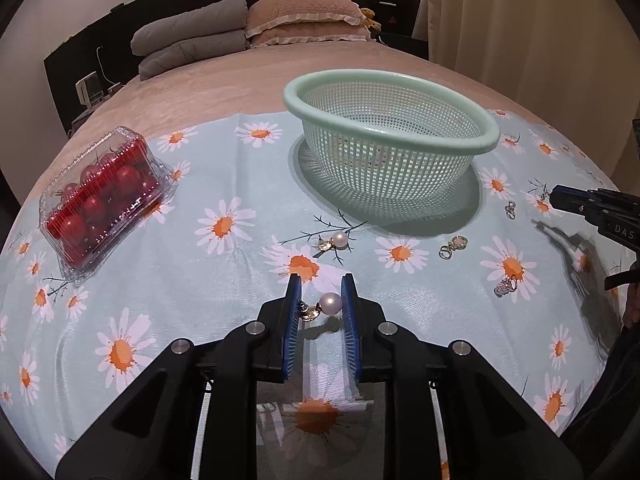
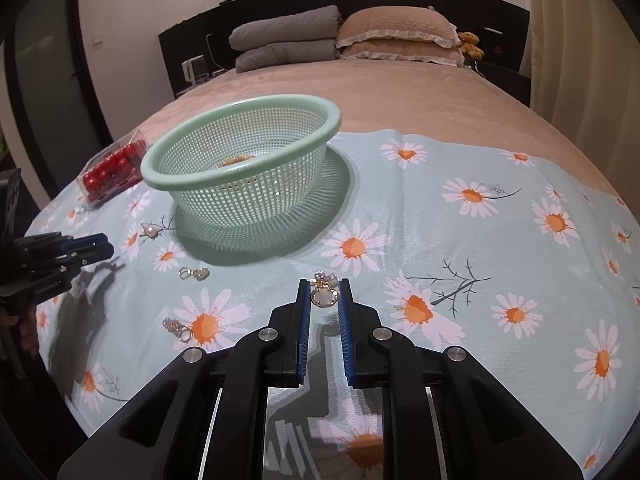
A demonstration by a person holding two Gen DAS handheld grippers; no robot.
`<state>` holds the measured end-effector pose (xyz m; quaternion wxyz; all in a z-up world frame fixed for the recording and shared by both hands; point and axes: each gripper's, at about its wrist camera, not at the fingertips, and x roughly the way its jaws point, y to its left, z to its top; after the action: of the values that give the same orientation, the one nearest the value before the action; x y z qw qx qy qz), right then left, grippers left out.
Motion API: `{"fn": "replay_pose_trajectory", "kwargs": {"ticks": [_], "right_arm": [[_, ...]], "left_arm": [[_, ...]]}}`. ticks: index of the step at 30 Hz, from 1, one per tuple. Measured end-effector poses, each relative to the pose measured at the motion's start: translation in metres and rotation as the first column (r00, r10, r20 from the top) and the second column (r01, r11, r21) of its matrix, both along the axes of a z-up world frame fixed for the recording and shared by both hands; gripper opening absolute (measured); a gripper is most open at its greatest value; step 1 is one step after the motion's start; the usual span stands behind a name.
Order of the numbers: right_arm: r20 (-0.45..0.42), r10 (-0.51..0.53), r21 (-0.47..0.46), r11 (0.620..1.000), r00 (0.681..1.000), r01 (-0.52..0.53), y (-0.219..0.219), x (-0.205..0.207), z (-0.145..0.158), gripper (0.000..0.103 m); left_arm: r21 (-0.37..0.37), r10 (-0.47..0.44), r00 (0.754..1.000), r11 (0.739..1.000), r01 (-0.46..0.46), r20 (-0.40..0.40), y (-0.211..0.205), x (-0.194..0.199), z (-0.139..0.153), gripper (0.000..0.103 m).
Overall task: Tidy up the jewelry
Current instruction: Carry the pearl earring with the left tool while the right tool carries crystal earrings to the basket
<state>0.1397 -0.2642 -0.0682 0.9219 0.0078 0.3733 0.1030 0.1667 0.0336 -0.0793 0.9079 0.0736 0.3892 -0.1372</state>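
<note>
Left tongs (image 1: 320, 300): blue pads spread around a pearl earring (image 1: 325, 307); the pearl touches the right pad, and its gold stud is just beside the left pad. Whether it is pinched or lifted, I cannot tell.
Right tongs (image 2: 324, 300): spread, with a crystal earring (image 2: 323, 295) between the tips, touching neither pad clearly.
Basket (image 1: 460, 120): pale green, mesh-walled, upright on the daisy cloth (image 1: 160, 280), at the far side of the jewelry; something small and gold shows through the mesh in the right wrist view.
Second pearl earring (image 1: 335, 241): on the cloth between the left tongs and the basket.
Gold ring pair (image 1: 452, 247): near the basket's right edge.
Small silver earring (image 1: 509, 209): farther right, near the right tongs' tips.
Crystal cluster (image 1: 505, 286): lying on a daisy at near right.
Tomato box (image 1: 104, 200): clear clamshell of red cherry tomatoes, far left, well apart from the jewelry.
Bed (image 1: 240, 88): carries the cloth; pillows (image 1: 308, 16) lie at the far end.
</note>
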Motion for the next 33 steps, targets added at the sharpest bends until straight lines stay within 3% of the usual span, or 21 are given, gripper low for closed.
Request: {"fn": "replay_pose_trajectory", "kwargs": {"ticks": [12, 21, 27, 33], "right_arm": [[0.162, 0.047, -0.052, 0.998, 0.986, -0.039, 0.005, 0.013, 0.079, 0.013], [0.243, 0.138, -0.119, 0.987, 0.96, -0.111, 0.031, 0.044, 0.123, 0.013], [0.267, 0.196, -0.134, 0.977, 0.944, -0.165, 0.058, 0.069, 0.135, 0.013], [0.211, 0.229, -0.104, 0.972, 0.95, -0.212, 0.08, 0.102, 0.113, 0.013]], "left_arm": [[0.041, 0.008, 0.985, 0.999, -0.016, 0.174, 0.004, 0.027, 0.086, 0.021], [0.055, -0.055, 0.964, 0.998, 0.042, 0.258, -0.033, 0.061, 0.135, 0.021], [0.031, -0.082, 0.975, 0.996, 0.078, 0.208, -0.06, 0.095, 0.126, 0.021], [0.01, -0.086, 0.992, 0.996, 0.085, 0.097, -0.076, 0.127, 0.086, 0.021]]}}
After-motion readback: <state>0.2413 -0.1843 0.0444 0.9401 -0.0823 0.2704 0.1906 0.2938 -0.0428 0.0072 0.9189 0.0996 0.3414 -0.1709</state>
